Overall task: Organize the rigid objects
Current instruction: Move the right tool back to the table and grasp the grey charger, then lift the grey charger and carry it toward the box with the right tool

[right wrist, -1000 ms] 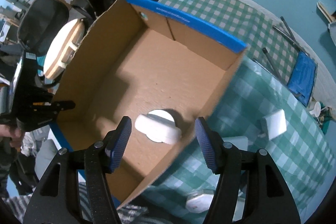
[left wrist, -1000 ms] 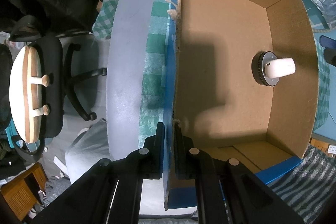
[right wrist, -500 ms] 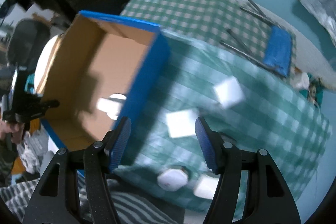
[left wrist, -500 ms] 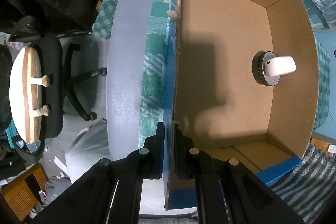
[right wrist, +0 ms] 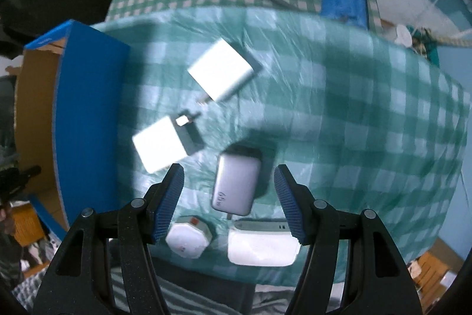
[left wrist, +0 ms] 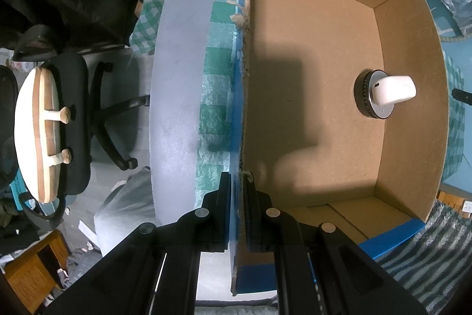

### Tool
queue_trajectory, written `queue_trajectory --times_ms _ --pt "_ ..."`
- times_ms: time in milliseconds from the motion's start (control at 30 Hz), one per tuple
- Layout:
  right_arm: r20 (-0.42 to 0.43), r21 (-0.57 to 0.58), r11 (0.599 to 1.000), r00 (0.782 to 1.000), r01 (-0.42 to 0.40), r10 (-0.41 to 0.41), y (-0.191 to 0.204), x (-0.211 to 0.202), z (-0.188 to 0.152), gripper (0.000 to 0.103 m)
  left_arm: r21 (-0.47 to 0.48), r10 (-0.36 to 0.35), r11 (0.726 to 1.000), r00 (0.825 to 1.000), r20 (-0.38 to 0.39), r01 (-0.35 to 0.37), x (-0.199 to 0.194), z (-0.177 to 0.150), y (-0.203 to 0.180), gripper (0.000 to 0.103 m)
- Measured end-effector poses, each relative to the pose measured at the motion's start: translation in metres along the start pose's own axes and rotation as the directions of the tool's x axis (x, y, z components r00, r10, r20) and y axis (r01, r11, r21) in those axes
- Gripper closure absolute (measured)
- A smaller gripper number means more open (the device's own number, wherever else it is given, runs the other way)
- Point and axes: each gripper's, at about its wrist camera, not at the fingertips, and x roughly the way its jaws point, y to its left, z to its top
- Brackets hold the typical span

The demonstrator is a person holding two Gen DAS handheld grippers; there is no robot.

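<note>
The grey charger (right wrist: pixel 236 183) lies flat on the checked tablecloth (right wrist: pixel 368 114), right between the spread fingers of my right tongs (right wrist: pixel 229 198), which hang above it released and holding nothing. I judge this to be the next thing to collect. Just below it, nearer the table edge and close to my fingertips, sit a white hexagonal piece (right wrist: pixel 188 239) on the left side and a white rounded block (right wrist: pixel 262 251) under the right finger. Beyond the left fingertip lies a white adapter with a dark end (right wrist: pixel 162 145), and further out a larger white square adapter (right wrist: pixel 221 73). The right view is smeared, so I cannot make out finer detail on any of them.

The cardboard box (left wrist: pixel 309 114) stands well off to the left of my right tongs, its blue outer wall facing the loose pieces. My left tongs (left wrist: pixel 237 197) are clenched on the torn near wall of that box, one finger outside and one inside, steadying it. Inside, one item already rests on the floor, far ahead and to the right of the left tongs: a white knob on a dark round base (left wrist: pixel 383 93), close to the far side wall.

So one thing is packed and at least five remain on the cloth. The step in hand is the reach for the grey charger. Next I need to lower the right tongs squarely over it, keep clear of the two white pieces crowding the near side, and close across its narrower width while the left tongs hold the box.
</note>
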Motion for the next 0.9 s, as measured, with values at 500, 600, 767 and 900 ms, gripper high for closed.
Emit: queue_trajectory --times_ms 500,600,767,900 --pt "-0.06 0.029 0.999 0.998 0.029 -0.027 -0.005 0.05 0.002 0.048 -0.005 -0.006 1.0 1.0 -0.003 0.006 -0.002 0.001 0.003 0.095" --pt "-0.071 0.057 0.998 0.997 0.023 -0.019 -0.008 0.056 0.004 0.057 -0.004 -0.006 1.0 1.0 -0.005 0.006 -0.002 0.001 0.002 0.095" --pt "-0.077 0.043 0.998 0.996 0.056 -0.052 -0.002 0.06 0.009 0.057 -0.003 -0.005 1.0 1.0 -0.006 0.005 -0.002 0.002 0.0 0.095" --pt "-0.09 0.042 0.997 0.994 0.072 -0.068 0.0 0.066 0.011 0.057 -0.002 -0.006 1.0 1.0 -0.007 0.006 -0.001 0.003 0.0 0.095"
